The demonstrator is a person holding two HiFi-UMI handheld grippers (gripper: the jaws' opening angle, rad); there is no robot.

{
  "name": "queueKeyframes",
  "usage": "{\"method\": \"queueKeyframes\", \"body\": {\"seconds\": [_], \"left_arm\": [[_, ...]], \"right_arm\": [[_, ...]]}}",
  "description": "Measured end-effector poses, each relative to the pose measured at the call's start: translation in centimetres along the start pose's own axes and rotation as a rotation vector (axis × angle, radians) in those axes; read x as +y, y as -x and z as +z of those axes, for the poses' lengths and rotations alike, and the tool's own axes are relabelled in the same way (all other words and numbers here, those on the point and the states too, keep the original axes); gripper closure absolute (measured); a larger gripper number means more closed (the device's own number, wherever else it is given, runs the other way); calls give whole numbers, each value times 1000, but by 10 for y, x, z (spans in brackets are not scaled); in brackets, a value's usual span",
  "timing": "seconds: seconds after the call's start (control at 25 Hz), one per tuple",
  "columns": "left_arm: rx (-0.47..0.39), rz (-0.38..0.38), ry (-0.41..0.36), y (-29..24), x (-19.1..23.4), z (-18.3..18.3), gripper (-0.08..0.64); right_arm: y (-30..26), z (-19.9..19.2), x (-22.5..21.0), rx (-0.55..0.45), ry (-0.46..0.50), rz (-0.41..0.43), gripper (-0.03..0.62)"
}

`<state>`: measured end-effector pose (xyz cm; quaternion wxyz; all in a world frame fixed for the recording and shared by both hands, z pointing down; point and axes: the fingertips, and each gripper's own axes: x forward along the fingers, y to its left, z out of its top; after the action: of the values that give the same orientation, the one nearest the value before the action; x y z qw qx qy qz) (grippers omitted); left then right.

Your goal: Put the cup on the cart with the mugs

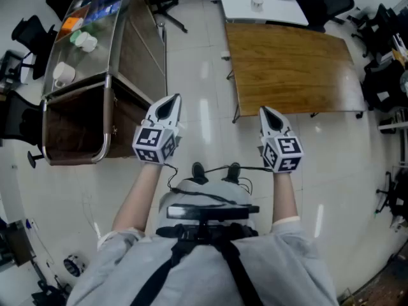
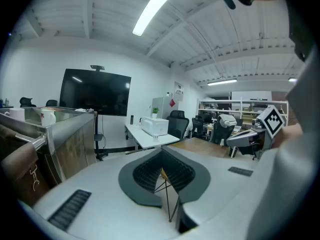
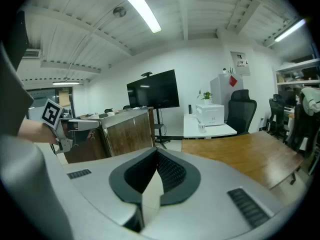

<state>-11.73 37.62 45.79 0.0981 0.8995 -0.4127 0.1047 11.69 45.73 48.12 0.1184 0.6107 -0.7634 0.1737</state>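
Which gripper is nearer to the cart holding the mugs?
Left. The left gripper is just beside the cart, off its right side; the right gripper is farther right, in front of the wooden table.

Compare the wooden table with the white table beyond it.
The wooden table is brown and glossy; the white table is plain white. The wooden table's top lies bare; the white table carries a printer and a small cup. The wooden table stands nearer in the head view, the white table beyond it. Both have flat rectangular tops.
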Motion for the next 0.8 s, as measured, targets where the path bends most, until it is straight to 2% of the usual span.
{"method": "queueKeyframes", "body": {"seconds": [0.44,0.8], "left_arm": [[-6,-72,-25,-23,15,16,557],[18,-81,-18,-109,32,33,557]], "right_arm": [[-27,13,25,-19,-15,-19,584],[-85,36,-34,-3,-37,-46,584]]}}
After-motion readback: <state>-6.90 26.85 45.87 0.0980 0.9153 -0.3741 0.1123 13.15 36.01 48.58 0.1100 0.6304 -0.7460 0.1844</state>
